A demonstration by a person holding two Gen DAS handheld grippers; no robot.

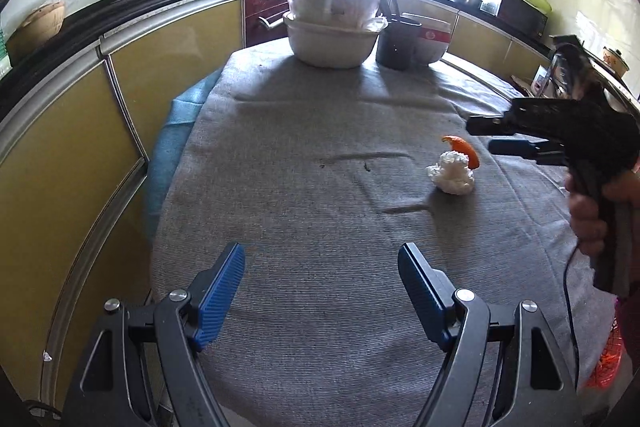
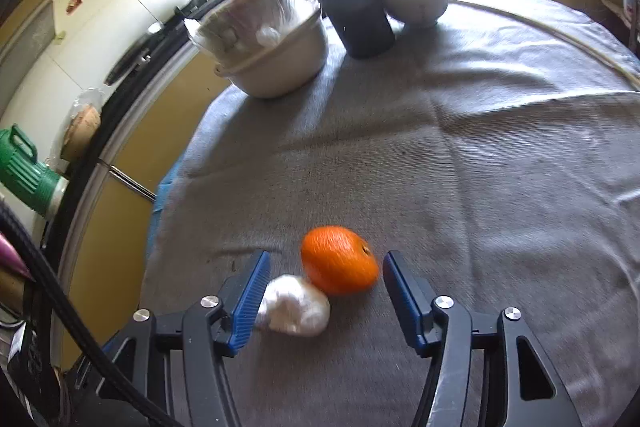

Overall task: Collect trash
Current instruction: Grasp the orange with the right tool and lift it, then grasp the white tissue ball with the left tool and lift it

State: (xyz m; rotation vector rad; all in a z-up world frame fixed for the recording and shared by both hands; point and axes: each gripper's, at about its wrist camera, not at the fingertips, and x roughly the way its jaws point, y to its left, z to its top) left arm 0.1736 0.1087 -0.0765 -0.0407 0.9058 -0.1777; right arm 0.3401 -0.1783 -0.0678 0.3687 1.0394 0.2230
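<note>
A: Well, how do the left tongs (image 1: 320, 291) stand?

B: Spread apart over the grey cloth (image 1: 304, 155), with nothing between the blue pads and nothing touching them.

A: And the right tongs (image 2: 325, 279)?

B: Apart too, about half spread. The white paper wad (image 2: 296, 305) and the orange peel (image 2: 340, 259) lie on the cloth between the pads. The wad sits right at the left pad (image 2: 250, 301), though the blur hides whether they touch; the peel lies clear of the right pad. Nothing is clamped.

A: Where is that trash, measured from the big cream bowl (image 1: 332, 43)?

B: Well nearer the camera than the bowl and off to its right, the peel resting against the wad. A hand (image 1: 588, 211) grips the right tongs just beyond them.

A: The containers?

B: At the far edge of the cloth: the cream bowl, holding a plastic-wrapped bundle (image 1: 332, 1); just right of it a dark cup (image 1: 396, 43), contents unseen; then a red-banded white bowl (image 1: 432, 39), touching the cup, its inside hidden.
</note>
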